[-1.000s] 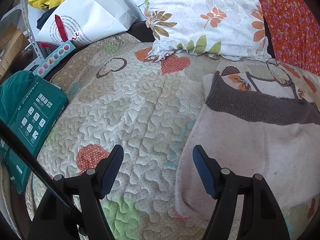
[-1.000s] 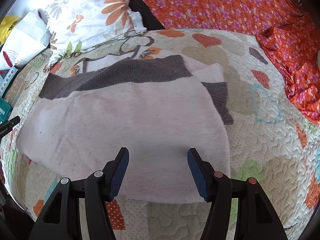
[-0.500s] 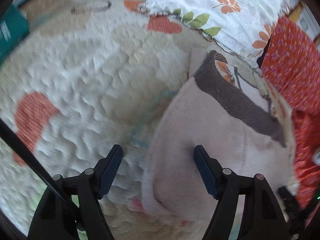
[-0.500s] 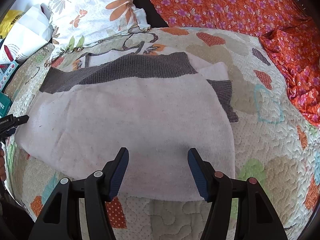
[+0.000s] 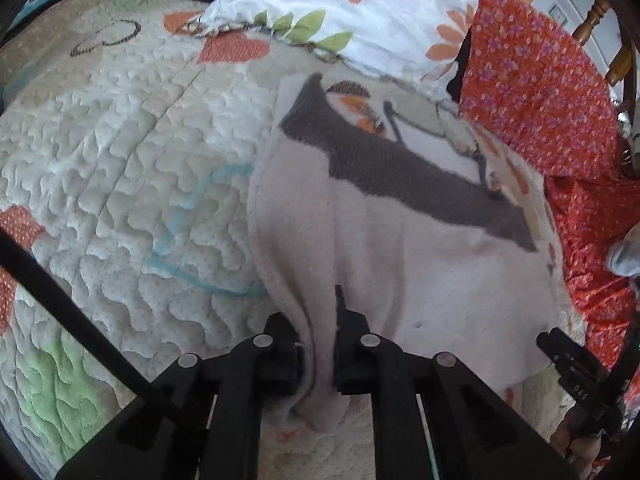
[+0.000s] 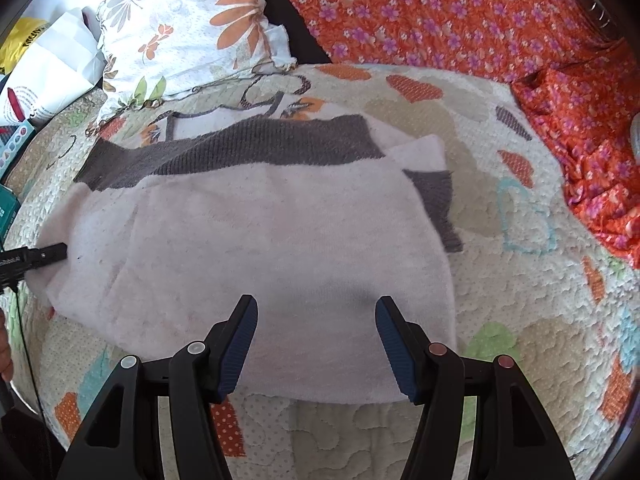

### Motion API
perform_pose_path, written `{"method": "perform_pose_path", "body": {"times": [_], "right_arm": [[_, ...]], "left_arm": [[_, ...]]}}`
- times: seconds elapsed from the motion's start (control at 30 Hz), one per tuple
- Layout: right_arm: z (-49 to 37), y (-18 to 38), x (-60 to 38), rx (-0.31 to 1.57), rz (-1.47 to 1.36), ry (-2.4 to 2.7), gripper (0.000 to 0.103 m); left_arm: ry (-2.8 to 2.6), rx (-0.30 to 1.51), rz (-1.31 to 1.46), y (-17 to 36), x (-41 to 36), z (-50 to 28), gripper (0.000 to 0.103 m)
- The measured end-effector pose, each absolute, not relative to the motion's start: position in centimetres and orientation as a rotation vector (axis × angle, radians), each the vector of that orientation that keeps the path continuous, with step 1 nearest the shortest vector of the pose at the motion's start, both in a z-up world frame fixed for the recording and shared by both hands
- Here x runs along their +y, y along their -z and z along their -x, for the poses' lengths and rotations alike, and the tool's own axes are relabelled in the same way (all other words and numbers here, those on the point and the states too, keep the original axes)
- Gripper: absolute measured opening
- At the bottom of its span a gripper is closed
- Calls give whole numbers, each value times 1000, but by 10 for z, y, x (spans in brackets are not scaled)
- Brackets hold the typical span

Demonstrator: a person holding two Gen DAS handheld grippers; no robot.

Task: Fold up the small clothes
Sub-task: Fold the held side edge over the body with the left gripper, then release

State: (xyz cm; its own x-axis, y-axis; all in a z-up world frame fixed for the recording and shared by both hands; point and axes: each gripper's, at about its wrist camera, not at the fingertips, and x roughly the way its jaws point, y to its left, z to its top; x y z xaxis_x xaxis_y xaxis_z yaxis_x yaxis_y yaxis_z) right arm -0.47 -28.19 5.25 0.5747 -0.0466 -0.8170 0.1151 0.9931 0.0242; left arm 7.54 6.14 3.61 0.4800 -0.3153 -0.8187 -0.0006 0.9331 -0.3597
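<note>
A small pale pink sweater (image 6: 260, 236) with a dark grey band (image 6: 240, 152) lies flat on the quilted bed cover (image 6: 500, 300). It also shows in the left wrist view (image 5: 420, 264). My left gripper (image 5: 318, 344) is shut on the sweater's left edge, pinching a ridge of cloth between its jaws. Its tip shows at the sweater's left edge in the right wrist view (image 6: 44, 256). My right gripper (image 6: 316, 336) is open and hovers over the sweater's near hem, touching nothing. Its tip shows in the left wrist view (image 5: 568, 356).
A floral white pillow (image 6: 180, 36) lies behind the sweater. An orange flowered cloth (image 6: 480, 20) covers the back right. White and yellow bags (image 6: 48, 56) and a teal box (image 6: 8, 208) sit at the left. A wooden chair (image 5: 600, 12) stands beyond the bed.
My left gripper moved right onto the sweater's left edge and closed on it, raising a fold. My right gripper stayed open over the near hem and barely moved.
</note>
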Motion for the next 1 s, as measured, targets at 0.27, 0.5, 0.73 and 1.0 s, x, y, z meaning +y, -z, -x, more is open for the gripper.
{"method": "perform_pose_path", "body": {"times": [0.27, 0.5, 0.73, 1.0], "right_arm": [[21, -105, -345, 807, -200, 225, 65], [52, -128, -426, 715, -367, 339, 65], [56, -119, -454, 751, -425, 319, 65], [42, -103, -420, 812, -460, 141, 65]], "left_arm": [[280, 971, 258, -98, -12, -73, 10], [524, 998, 159, -102, -176, -62, 10], [729, 1144, 244, -67, -234, -43, 15], [565, 988, 120, -94, -150, 6, 61]]}}
